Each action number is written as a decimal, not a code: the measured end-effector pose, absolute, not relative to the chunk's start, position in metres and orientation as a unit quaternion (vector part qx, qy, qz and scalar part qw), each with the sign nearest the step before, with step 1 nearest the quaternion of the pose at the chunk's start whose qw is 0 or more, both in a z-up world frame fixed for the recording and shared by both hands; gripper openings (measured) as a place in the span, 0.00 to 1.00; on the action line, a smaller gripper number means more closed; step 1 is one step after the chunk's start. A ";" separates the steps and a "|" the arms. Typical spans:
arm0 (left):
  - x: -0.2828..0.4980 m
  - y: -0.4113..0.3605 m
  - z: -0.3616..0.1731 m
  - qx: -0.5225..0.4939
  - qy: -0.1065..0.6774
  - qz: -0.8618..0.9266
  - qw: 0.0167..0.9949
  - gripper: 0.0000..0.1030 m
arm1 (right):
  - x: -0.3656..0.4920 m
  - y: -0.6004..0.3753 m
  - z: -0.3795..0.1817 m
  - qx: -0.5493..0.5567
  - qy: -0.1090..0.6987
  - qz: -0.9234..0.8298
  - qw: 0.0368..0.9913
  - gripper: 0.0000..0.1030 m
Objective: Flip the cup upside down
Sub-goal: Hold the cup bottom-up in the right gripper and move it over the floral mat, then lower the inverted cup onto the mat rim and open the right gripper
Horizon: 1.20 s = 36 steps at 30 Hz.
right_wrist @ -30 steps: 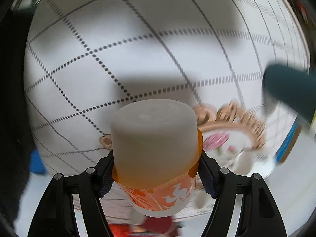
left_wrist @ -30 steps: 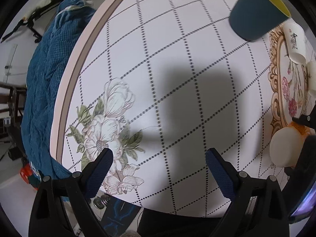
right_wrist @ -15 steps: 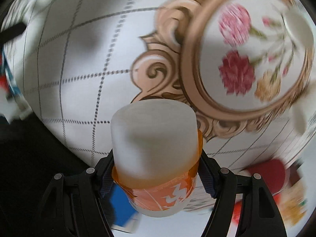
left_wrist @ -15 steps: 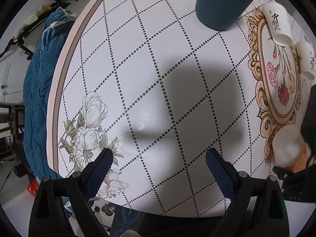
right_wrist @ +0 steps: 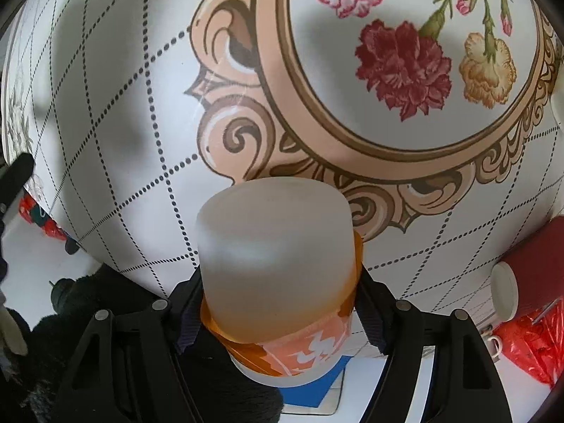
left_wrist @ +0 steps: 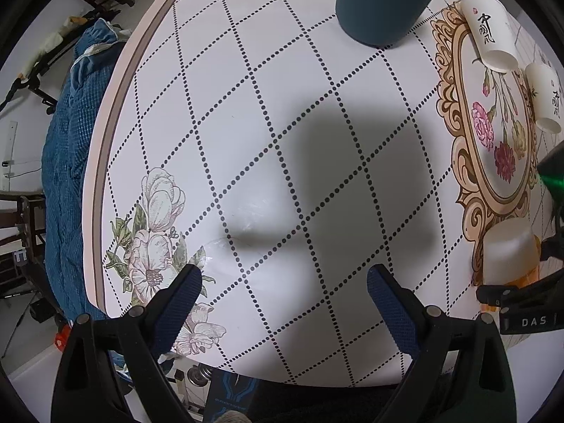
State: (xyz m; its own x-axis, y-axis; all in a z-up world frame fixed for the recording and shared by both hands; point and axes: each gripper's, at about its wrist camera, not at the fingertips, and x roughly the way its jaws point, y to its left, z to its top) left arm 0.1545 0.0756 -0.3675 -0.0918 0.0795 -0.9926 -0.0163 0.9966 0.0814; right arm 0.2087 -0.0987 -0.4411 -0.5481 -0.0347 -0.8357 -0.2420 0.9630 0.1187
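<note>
One frosted translucent plastic cup with orange band [right_wrist: 276, 275], base toward camera, clamped in right gripper [right_wrist: 278, 303] over round floral-print table [left_wrist: 246, 141]. Left gripper [left_wrist: 283, 289] jaws wide, holding nothing. Beyond cup: one teal cup with yellow inside [left_wrist: 382, 3], two white paper cups [left_wrist: 488, 31].

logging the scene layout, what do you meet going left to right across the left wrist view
blue blanket → pale flower print → teal cup → paper cup → second paper cup; low at the right edge, the frosted cup in the right hand-held gripper.
</note>
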 end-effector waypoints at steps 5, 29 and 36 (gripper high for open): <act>0.156 0.071 -0.370 0.023 0.740 0.030 0.671 0.93 | 0.221 -0.100 -0.433 -0.078 0.867 0.112 0.479 0.81; 0.162 0.055 -0.375 0.024 0.744 0.013 0.668 0.93 | 0.237 -0.140 -0.328 0.024 0.680 0.071 0.729 0.71; 0.176 0.055 -0.387 0.032 0.747 0.023 0.664 0.93 | 0.223 -0.139 -0.309 0.081 0.563 0.033 0.822 0.71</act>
State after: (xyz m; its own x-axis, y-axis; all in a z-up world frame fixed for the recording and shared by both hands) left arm 0.1758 0.0545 -0.3871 -0.1171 0.0773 -0.9901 0.0170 0.9970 0.0758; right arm 0.2226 -0.1386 -0.3091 0.3638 0.1464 -0.9199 0.0367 0.9845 0.1713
